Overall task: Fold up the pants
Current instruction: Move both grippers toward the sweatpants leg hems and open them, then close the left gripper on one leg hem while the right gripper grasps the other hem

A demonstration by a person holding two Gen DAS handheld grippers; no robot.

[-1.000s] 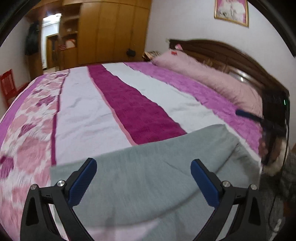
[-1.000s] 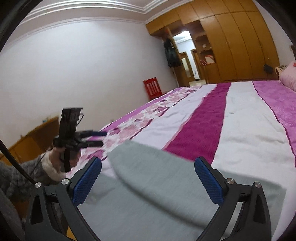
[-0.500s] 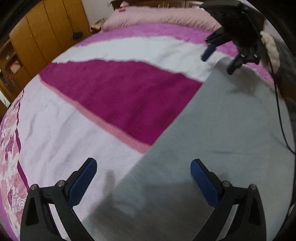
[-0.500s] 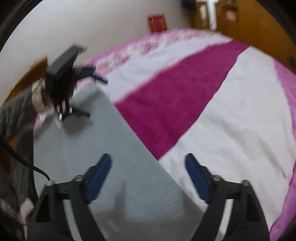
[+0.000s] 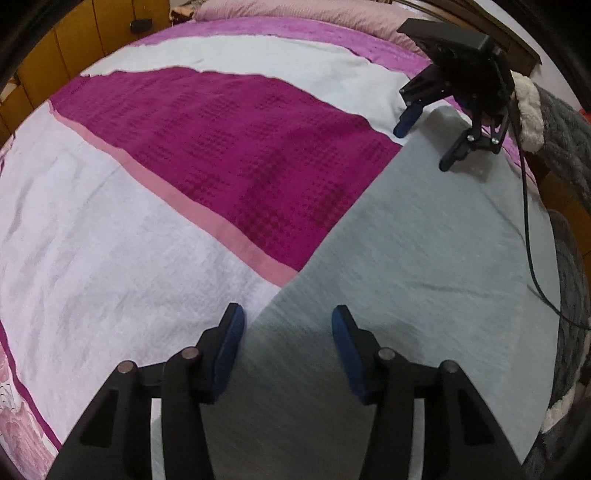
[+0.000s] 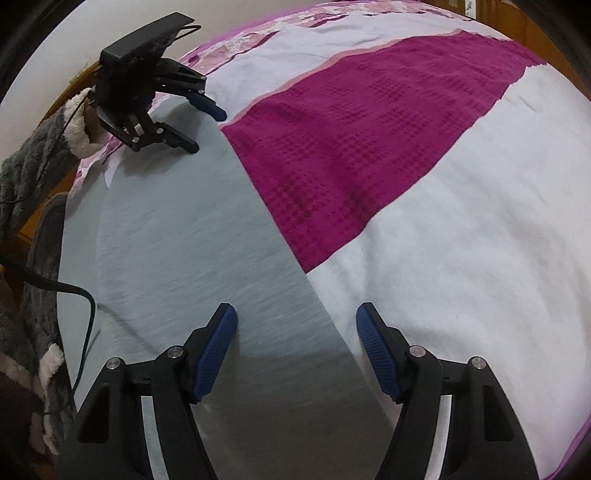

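1. Pants (image 5: 424, 258) – grey, spread flat along the near edge of the bed; one long straight edge runs diagonally across the bedspread.
2. Bedspread (image 5: 110, 240) – broad white and magenta stripes, a narrow pink border beside the magenta, floral pattern at the far side.
3. Left tongs (image 5: 288, 343) – pointed steeply down at the pants' far edge. The edge lies between the blue pads; the left pad (image 5: 229, 347) is over white bedspread, the right one over grey cloth. Jaws are closing, not yet pressing on the fabric.
4. Right tongs (image 6: 295, 343) – same posture at the other end of the same edge: left pad (image 6: 218, 343) over grey cloth, right pad over white bedspread. Jaws closing, a gap showing on both sides, nothing pinched.
5. Sleeves (image 5: 561, 147) – grey knit with fleecy white cuffs, behind each set of tongs.
6. Cable (image 5: 532, 221) – black, trailing across the pants from the right tongs.
7. Pillow (image 5: 295, 11) – pink, at the head of the bed.
8. Wardrobe (image 5: 74, 44) – wooden, beyond the bed.
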